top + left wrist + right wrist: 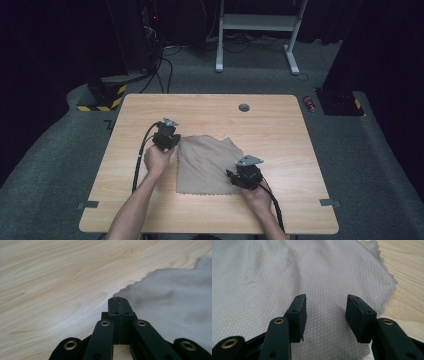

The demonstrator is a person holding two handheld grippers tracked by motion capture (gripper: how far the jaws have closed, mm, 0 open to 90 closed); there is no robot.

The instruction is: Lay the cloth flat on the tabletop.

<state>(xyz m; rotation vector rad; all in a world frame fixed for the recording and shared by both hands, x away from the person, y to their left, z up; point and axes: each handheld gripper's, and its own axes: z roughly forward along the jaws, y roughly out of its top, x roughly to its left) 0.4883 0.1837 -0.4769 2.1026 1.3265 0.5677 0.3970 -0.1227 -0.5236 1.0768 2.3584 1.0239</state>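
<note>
We take the work in hand to be handling the beige cloth (pixel 207 165), which lies near the middle of the wooden table (pixel 280 125), mostly flat, with a fold or second layer at its far right corner; our judgement is that things are early, since neither claw has the fabric lifted.

Our left gripper (pixel 167 141) sits at the cloth's far left corner; in the left gripper view its jaws are pressed together, tips at the scalloped edge (pixel 130 287) of the fabric; whether any cloth is pinched between them we cannot tell. Our right gripper (pixel 239 176) hangs over the near right part of the cloth with its jaws spread wide, the waffle-weave fabric (pixel 324 290) bare between them; nothing is grasped there yet.

What is left, as we judge it: the right claw must close on its corner, and then both must lift or fold.

The table is pale wood grain with 1 round grommet (pixel 244 107) near the far edge; beyond it lie grey carpet (pixel 60 145), a white frame (pixel 257 22), trailing cables (pixel 165 65) and a dark room.
</note>
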